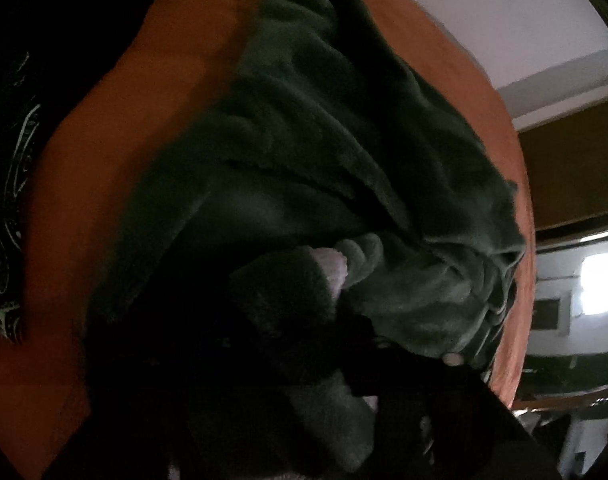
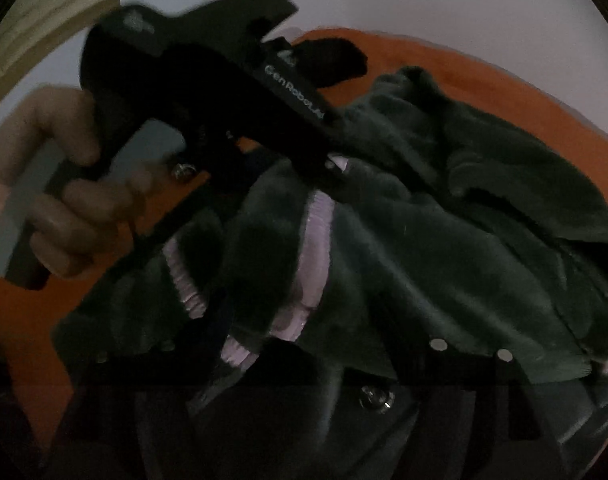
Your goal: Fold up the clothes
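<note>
The dark green fleece jacket (image 2: 443,216) lies crumpled on the orange bed (image 1: 84,184), pale lining exposed; the left hand-held gripper (image 2: 335,160), at ten o'clock, appears clamped on a fold, presumably to lift it; the right hand-held gripper's state cannot be told.

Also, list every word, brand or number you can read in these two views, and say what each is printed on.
"GenRobot.A": white lettering along the black plastic body of the left gripper in the right wrist view; the end is cut off by the dark green fleece garment.
Black cloth with pale green print: a pattern, no readable words.
</note>
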Action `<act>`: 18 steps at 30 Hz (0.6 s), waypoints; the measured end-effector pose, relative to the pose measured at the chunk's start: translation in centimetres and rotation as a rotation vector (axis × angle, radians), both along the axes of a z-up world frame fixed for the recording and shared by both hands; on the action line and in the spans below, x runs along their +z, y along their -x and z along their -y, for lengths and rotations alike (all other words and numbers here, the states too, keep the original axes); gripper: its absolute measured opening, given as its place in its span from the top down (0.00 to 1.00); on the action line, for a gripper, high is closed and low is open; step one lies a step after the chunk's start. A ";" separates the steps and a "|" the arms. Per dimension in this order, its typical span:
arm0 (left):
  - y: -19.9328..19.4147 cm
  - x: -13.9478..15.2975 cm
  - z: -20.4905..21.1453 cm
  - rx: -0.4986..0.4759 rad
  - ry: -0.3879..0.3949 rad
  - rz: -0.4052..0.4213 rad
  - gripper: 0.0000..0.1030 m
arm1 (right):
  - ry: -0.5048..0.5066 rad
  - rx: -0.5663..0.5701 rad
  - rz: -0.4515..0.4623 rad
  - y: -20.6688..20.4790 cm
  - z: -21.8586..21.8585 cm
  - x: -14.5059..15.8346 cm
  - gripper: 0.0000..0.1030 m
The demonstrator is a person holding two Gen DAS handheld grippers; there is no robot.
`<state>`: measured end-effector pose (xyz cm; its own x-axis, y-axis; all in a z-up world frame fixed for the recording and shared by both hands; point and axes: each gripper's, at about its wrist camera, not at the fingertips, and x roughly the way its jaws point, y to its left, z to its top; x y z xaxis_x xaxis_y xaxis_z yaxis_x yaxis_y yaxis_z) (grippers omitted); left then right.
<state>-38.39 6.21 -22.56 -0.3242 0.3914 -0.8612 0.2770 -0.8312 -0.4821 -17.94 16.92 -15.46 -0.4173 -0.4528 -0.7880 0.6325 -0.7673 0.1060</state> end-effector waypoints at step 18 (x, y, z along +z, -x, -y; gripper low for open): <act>2.6 2.3 -0.3 -0.024 0.217 0.000 0.62 | 0.047 -0.089 0.014 3.4 0.9 -2.6 0.76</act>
